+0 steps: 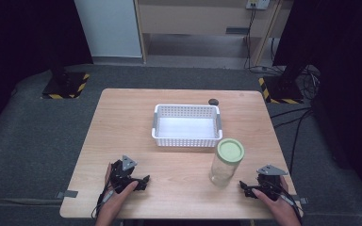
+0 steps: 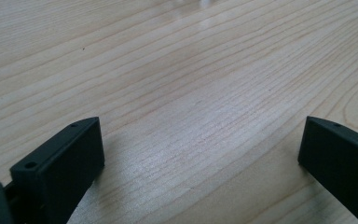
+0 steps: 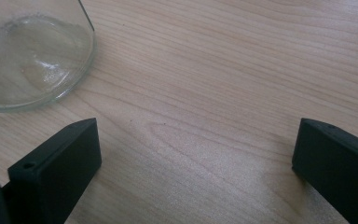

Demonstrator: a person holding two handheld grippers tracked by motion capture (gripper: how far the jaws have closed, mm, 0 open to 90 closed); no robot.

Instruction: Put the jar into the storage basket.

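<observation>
Down at the near edge of the tabletop [image 1: 122,117], both tongs are resting low on the wood: the left tongs [image 1: 143,181] sit toward the near left corner, jaws spread wide over bare grain and gripping nothing, and the right tongs [image 1: 245,188] sit toward the near right corner, jaws likewise released and wide apart. Just beside the right tongs stands the glass jar [image 1: 226,165], upright, its pale green lid [image 1: 230,150] on top; in the right gripper view its clear rounded base [image 3: 28,60] shows ahead and off to one side of the jaws, not between them. So nothing is grasped yet, and the jar looks untouched. Beyond it, toward the middle of the tabletop, waits the white basket [image 1: 155,125], holding nothing. A small dark object [image 1: 213,101] lies near the far edge, just behind the basket; I cannot tell what it is. My read: the work is at its very start, with the grasp on the jar and whatever follows, perhaps a move into the basket, all left to do.
</observation>
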